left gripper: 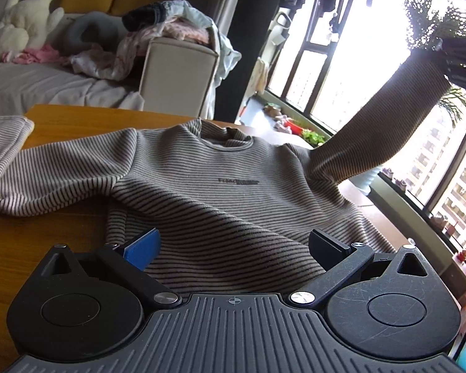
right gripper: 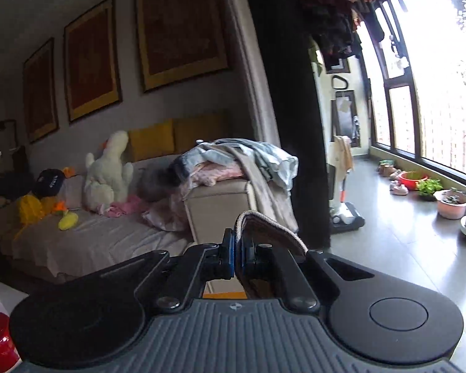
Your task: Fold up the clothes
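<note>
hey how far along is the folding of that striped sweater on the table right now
Done: the striped sweater lies face up on the wooden table, no fold made yet. In hand: the right gripper is shut on the cuff of one sleeve, lifted off the table. The left gripper is open over the hem. Left: both sleeves and the body fold.
</note>
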### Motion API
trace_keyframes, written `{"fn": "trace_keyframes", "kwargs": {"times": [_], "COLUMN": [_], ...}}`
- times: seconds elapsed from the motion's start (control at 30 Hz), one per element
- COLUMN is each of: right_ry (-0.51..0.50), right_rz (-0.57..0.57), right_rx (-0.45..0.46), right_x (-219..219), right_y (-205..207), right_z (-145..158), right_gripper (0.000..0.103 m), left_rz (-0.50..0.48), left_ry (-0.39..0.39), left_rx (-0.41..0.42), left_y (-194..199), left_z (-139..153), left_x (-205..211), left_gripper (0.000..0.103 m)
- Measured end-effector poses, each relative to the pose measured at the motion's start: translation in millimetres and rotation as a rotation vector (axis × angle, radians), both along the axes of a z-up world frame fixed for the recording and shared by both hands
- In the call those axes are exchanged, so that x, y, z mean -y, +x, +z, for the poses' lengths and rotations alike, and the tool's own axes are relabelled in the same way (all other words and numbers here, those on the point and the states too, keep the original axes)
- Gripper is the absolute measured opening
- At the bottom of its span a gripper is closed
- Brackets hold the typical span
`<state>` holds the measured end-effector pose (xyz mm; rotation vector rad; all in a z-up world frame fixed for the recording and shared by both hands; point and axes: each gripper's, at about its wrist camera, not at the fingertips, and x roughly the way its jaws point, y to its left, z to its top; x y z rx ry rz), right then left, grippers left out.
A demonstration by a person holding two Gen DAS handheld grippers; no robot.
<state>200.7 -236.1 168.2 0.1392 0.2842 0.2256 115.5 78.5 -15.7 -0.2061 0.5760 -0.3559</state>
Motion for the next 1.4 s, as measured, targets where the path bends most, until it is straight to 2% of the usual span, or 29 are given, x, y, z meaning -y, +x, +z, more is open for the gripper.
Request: {"fn": "trace_keyframes", "kwargs": {"times": [0.2,0.4,0.5,0.53,0.6,0.77,0.93,1.03,1.1,1.17,1.23,1.3,1.4], "right_ry": [-0.084,-0.122,-0.108,-0.092,-0.058,-0.022,-0.005,-0.042,-0.047,-0.032,-0.016,-0.011,-0.008], "right_rz": [0.214,0.279,0.301,0.308,0.323,0.299,0.24,0.22,0.225,0.238,0.251,0.261,0.276], "right_rx": [-0.007,-0.114,-0.179,-0.187,-0.202,-0.218,-0.286,-0.295,-0.322,-0.339,-0.356,-0.343,-0.313], "right_x": [-107,-165,-174,-172,-169,-150,-117,-100,-93,-89,-85,-83,-78], "right_y": [33,59,66,66,67,65,60,43,32,25,17,10,0], "right_z": [5,-32,-54,-57,-64,-74,-111,-141,-159,-167,-176,-175,-171], "right_gripper": [0.004,0.004,0.005,0.011,0.034,0.036,0.036,0.039,0.04,0.04,0.041,0.046,0.051], "left_rz": [0.01,0.02,0.019,0.019,0.024,0.039,0.061,0.253,0.37,0.404,0.426,0.444,0.476], "left_ry": [0.01,-0.013,-0.024,-0.029,-0.042,-0.063,-0.061,0.068,0.194,0.277,0.354,0.42,0.435], "left_rx": [0.028,0.021,0.009,0.004,-0.009,-0.042,-0.02,0.068,0.06,-0.002,-0.058,-0.097,-0.136], "left_y": [-5,-6,-5,-4,-3,1,-2,0,19,42,62,75,81], "left_z": [1,0,-1,-2,-2,-5,10,31,39,35,29,20,9], "left_x": [3,-1,-3,-4,-7,-11,-28,-56,-76,-90,-99,-105,-114], "left_gripper": [0.103,0.103,0.103,0.103,0.103,0.103,0.103,0.103,0.103,0.098,0.084,0.079,0.068]}}
